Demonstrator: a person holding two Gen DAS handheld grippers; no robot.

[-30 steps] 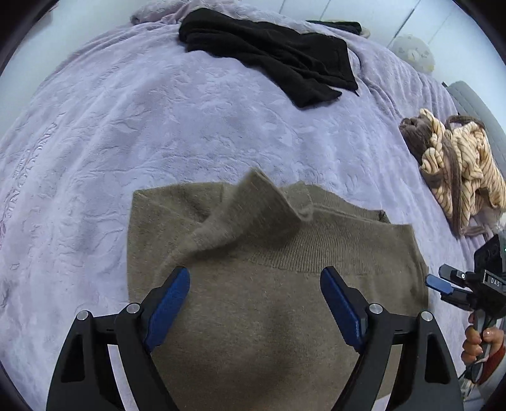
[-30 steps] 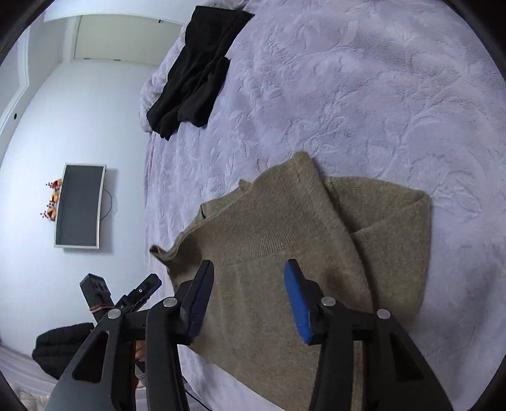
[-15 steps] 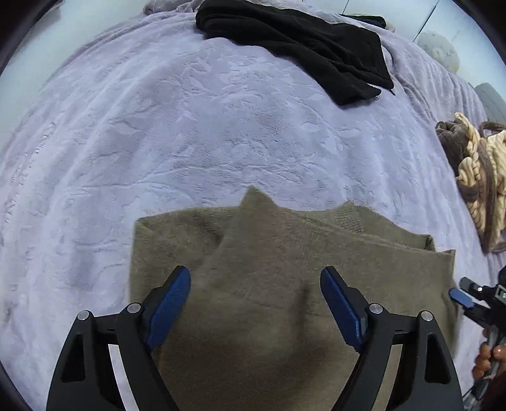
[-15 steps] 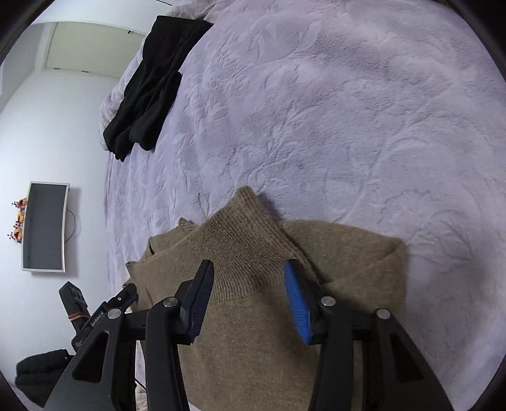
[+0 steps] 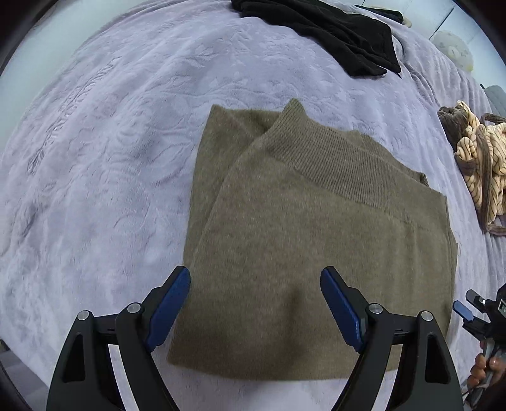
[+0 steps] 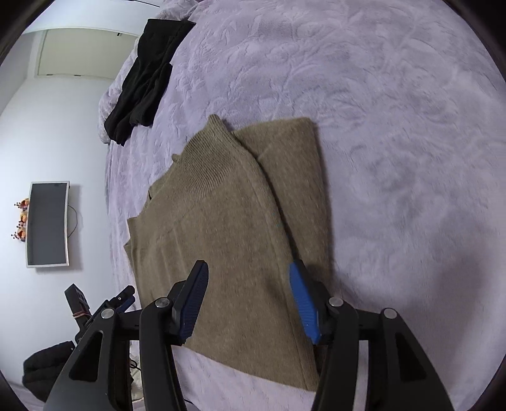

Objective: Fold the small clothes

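Bed cover: lavender, embossed leaf pattern.
Sweater: olive-brown knit, folded flat mid-bed, ribbed hem on top.
Black garment: at the far edge.
Striped bundle: on the bed's right side.
Wall: white, with a monitor.
Left gripper: fingers spread above the sweater, gripping nothing.
Right gripper: fingers just widening, nothing pinched.

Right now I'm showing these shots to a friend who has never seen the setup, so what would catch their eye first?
First the olive-brown sweater, folded over and lying flat in the middle of the lilac bedspread, with its ribbed hem on top. Next the black garment crumpled at the far edge of the bed. Then the blue-padded left claw open above the sweater's near edge, gripping nothing.
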